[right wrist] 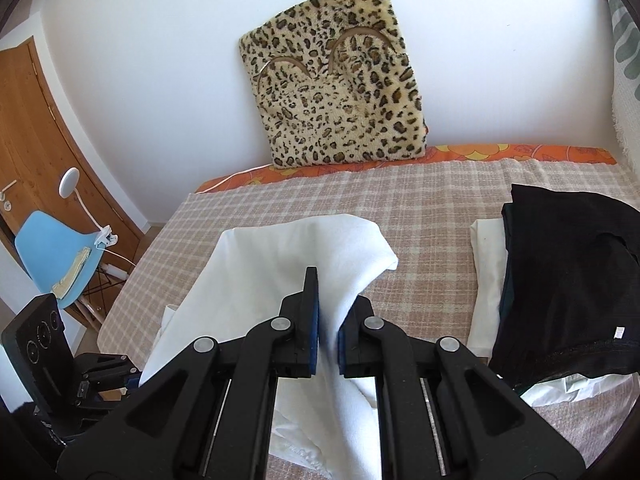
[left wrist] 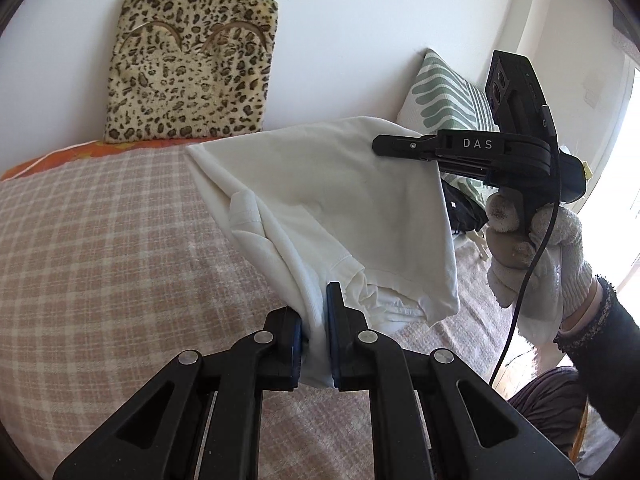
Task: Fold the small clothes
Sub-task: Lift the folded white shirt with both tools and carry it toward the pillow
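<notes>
A white garment [left wrist: 328, 200] hangs lifted above the checked bedspread [left wrist: 100, 240]. My left gripper [left wrist: 314, 320] is shut on a bunched lower part of it. In the left wrist view my right gripper [left wrist: 384, 146], held by a gloved hand, pinches the garment's upper right edge. In the right wrist view my right gripper [right wrist: 328, 320] is shut on a fold of the white garment [right wrist: 288, 252], which drapes away over the bed. The left gripper's body [right wrist: 80, 376] shows at lower left there; its fingertips are hidden behind the cloth.
A leopard-print cushion [right wrist: 340, 80] leans on the wall at the bed's far edge. A stack of black and white clothes [right wrist: 560, 280] lies on the right of the bed. A green-patterned pillow [left wrist: 444, 96] stands far right. A blue chair [right wrist: 56, 252] and wooden door [right wrist: 28, 128] are left.
</notes>
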{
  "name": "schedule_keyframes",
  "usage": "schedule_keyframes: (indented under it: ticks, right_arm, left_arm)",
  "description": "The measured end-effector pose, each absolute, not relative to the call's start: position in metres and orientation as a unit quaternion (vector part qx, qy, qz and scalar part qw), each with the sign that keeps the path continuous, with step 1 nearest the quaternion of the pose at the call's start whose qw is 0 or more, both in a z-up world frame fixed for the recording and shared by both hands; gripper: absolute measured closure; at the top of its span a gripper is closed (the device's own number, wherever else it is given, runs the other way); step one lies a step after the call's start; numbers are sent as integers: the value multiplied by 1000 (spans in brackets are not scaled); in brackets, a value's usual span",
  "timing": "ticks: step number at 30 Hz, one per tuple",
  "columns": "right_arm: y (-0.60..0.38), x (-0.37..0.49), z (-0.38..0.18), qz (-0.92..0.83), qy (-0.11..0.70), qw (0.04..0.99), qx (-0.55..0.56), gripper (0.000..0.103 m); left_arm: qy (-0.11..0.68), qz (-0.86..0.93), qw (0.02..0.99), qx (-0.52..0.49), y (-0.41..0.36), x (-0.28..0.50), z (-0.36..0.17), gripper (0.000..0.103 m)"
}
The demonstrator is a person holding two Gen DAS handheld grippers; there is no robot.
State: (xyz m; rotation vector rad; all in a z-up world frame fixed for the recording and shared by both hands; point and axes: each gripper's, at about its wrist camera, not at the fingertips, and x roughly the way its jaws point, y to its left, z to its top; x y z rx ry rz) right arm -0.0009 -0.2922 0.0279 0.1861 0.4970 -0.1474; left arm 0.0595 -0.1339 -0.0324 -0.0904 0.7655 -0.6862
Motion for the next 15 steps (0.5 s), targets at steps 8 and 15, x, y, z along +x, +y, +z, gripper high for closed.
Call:
schedule_keyframes:
  ticks: [8,15]
  right_arm:
    - [-350,-55,65,-134,216,963,90,95]
    - [-401,-86,90,-188,200,958,83,95]
  left_arm:
    - [349,-379,857,-27,-204,74,-20,94]
    - [331,-411,849,-28,-265,87,-12,94]
